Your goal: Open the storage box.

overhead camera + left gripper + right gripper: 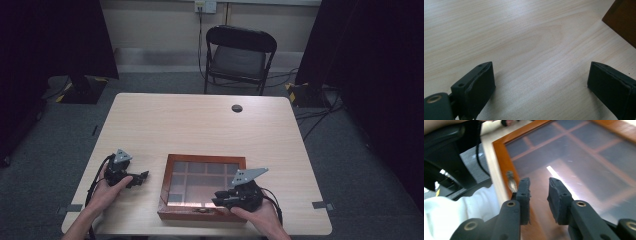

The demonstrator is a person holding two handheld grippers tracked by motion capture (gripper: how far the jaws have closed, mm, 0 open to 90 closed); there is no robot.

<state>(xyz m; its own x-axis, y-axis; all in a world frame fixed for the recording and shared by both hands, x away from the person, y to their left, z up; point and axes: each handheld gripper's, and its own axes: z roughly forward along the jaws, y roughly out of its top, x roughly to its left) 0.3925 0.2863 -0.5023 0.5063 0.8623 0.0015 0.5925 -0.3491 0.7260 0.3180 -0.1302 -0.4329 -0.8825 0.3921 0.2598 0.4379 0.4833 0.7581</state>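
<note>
I keep my left gripper [142,176] parked wide open on the tabletop [200,125] beside the glass-lidded wooden box [204,186], while my right gripper [539,187], fingers narrowed with nothing between them, hovers near the front latch [511,181], probably to unfasten it.

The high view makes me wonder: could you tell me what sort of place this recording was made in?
Probably a lab or recording room: black curtains at both sides, a bare wooden table, a folding chair, and cables across grey carpet.
</note>
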